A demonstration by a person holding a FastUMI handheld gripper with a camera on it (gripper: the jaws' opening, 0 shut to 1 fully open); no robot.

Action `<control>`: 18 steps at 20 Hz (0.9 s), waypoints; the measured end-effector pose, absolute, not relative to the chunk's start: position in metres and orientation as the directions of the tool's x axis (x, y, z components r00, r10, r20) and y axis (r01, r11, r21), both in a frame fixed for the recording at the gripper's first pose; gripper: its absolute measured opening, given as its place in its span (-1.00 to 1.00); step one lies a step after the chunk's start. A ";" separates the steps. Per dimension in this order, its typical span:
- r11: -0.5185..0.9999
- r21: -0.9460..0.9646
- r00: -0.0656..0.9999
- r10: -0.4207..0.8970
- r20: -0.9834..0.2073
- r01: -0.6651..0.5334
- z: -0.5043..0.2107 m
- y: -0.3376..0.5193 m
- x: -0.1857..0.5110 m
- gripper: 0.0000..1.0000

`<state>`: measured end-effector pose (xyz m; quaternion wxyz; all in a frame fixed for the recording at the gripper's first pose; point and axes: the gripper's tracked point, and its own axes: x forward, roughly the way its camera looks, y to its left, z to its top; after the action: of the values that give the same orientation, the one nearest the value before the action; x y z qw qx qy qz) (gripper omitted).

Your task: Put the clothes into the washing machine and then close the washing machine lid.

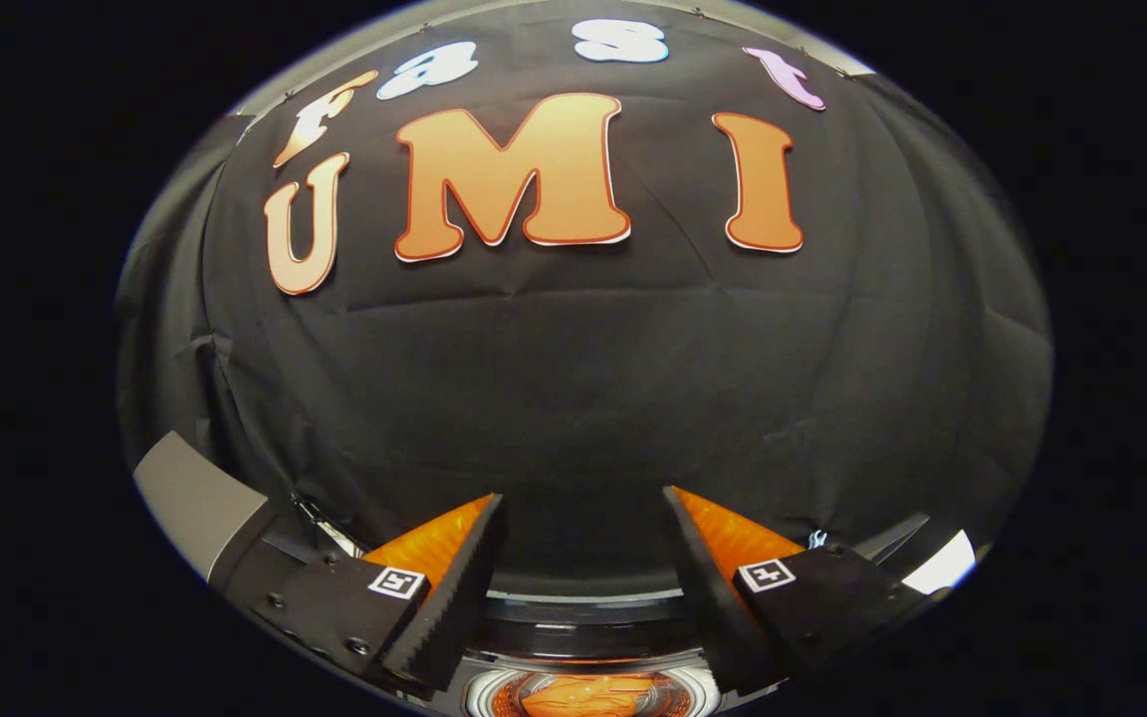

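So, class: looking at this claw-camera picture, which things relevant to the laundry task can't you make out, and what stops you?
- Washing machine: in the gripper view, just its top band and round opening show between the fingers; the body is cut off below.
- Lid: open or shut, cannot tell.
- Orange shape in the opening: cropped, possibly clothes, uncertain.
- Claw: open, holding nothing; the hand behind it is hidden.

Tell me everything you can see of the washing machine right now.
Only a low sliver of the washing machine shows, between and below the open fingers of the hand-held gripper. It has a dark, glossy curved top edge with a pale rim behind it. Beneath sits a round opening ringed in white or silver, with something orange inside, apparently cloth. Nothing visibly touches the machine; its lid cannot be made out.
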<state>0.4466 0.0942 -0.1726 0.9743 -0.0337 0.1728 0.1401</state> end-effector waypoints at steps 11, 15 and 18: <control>0.959 -0.028 0.917 0.263 -0.301 -0.284 -0.179 0.082 0.386 0.97; 0.959 -0.029 0.919 0.262 -0.295 -0.283 -0.185 0.078 0.369 0.96; 0.960 -0.030 0.920 0.257 -0.295 -0.277 -0.190 0.075 0.359 0.97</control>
<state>0.3593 0.0746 -0.1896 0.9793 -0.0356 0.1457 0.1363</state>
